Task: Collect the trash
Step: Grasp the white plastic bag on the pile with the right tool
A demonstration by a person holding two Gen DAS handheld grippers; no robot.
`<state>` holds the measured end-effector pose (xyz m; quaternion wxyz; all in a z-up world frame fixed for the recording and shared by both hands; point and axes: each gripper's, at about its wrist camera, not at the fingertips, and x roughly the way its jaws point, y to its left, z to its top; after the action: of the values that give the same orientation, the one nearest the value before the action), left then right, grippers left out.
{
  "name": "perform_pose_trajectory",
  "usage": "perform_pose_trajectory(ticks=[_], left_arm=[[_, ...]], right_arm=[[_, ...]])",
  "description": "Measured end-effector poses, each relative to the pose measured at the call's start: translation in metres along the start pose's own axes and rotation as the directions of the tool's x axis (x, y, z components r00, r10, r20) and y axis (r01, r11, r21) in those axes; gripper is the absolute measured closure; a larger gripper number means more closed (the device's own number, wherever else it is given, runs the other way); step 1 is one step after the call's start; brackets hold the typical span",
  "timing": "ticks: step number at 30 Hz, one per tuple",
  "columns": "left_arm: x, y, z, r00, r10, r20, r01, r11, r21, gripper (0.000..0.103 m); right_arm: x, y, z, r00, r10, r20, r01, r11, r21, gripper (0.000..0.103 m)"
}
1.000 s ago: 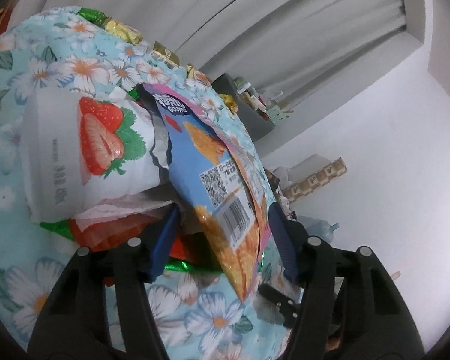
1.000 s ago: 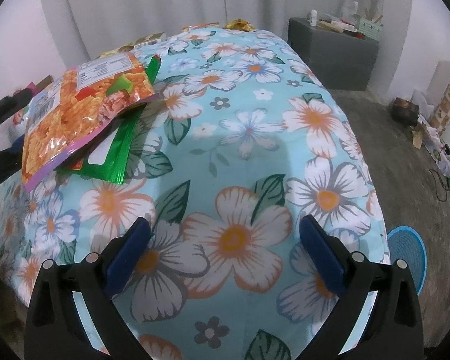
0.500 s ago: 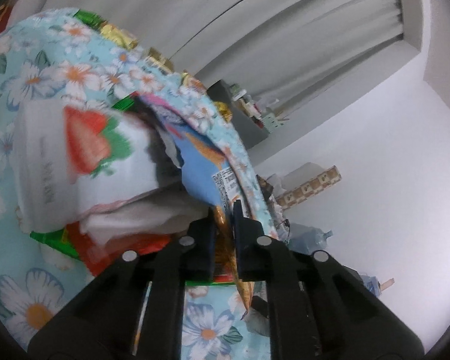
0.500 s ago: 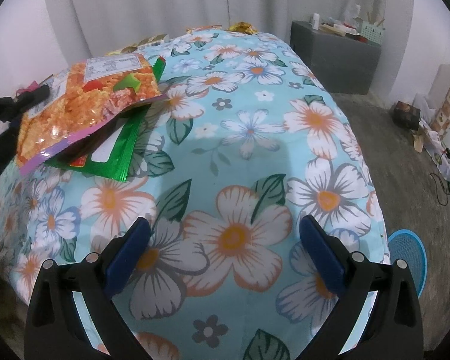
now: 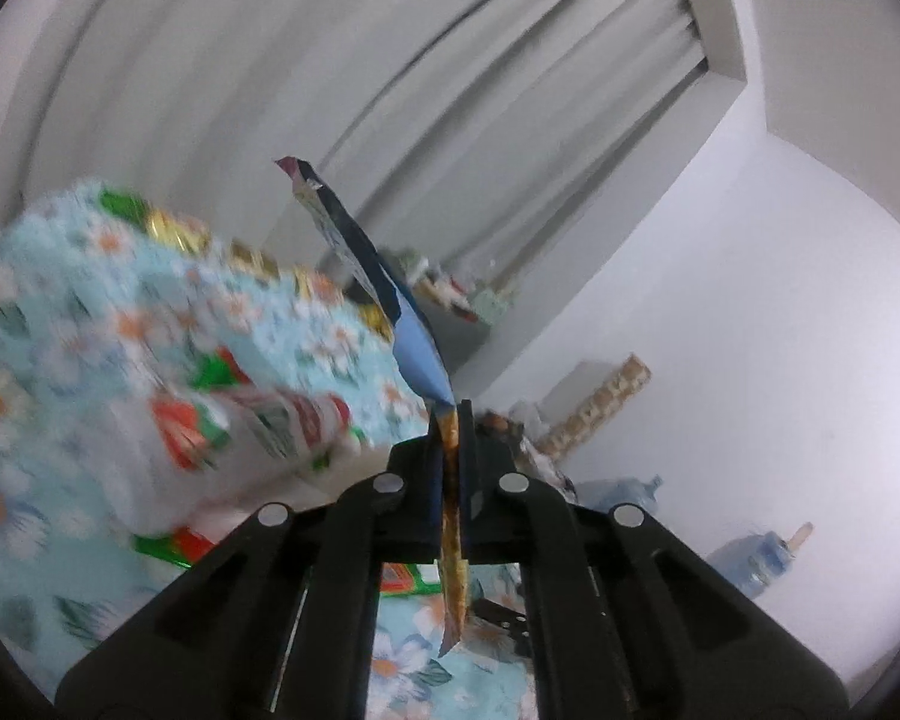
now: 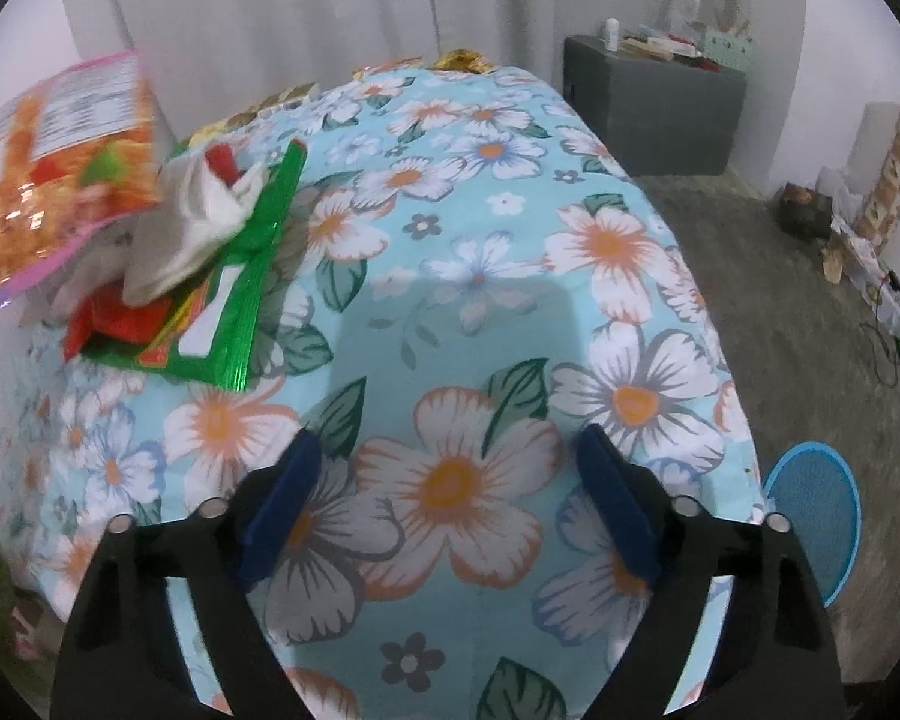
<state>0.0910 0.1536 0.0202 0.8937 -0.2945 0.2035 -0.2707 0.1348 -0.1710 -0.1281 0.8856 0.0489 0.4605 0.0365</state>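
Left wrist: left gripper [image 5: 449, 420] clamped on snack bag [image 5: 417, 354], frame centre, lifted off the pile.

Right wrist: right gripper [image 6: 450, 480] empty, jaws apart, just narrowing; bag upper left. Next, I judge: carry to bin.

Orange-and-blue snack bag [image 5: 417, 354] stands edge-on, pinched between the left gripper [image 5: 449, 420] pads; white strawberry wrapper [image 5: 234, 438] and green foil packet [image 6: 240, 300] lie lower left of it

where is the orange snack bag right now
The orange snack bag is pinched edge-on in the left gripper, lifted above the wrapper pile; in the right wrist view it hangs at far left over the floral tablecloth.
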Motion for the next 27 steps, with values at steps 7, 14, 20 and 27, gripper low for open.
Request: perform_pose_trajectory(ticks=[7, 14, 20, 27], left_arm=[[-0.047, 0.009, 0.021, 0.982, 0.145, 0.117, -0.151, 0.988, 0.043, 0.102], [-0.072, 0.022, 0.027, 0.957, 0.25, 0.148, -0.26, 0.965, 0.047, 0.102], [-0.078, 0.032, 0.02, 0.949, 0.284, 0.137, -0.292, 0.956, 0.034, 0.102], [-0.088, 0.034, 0.017, 0.944, 0.297, 0.147, -0.305, 0.952, 0.034, 0.102]], right_arm=[[-0.013, -0.006, 0.018, 0.99, 0.138, 0.024, -0.14, 0.985, 0.097, 0.047], [-0.02, 0.024, 0.047, 0.94, 0.337, 0.055, -0.341, 0.933, 0.112, 0.053], [-0.014, 0.082, 0.072, 0.955, 0.291, 0.051, -0.286, 0.955, -0.08, 0.053], [0.026, 0.114, 0.099, 0.981, 0.196, 0.013, -0.191, 0.966, -0.175, 0.053]])
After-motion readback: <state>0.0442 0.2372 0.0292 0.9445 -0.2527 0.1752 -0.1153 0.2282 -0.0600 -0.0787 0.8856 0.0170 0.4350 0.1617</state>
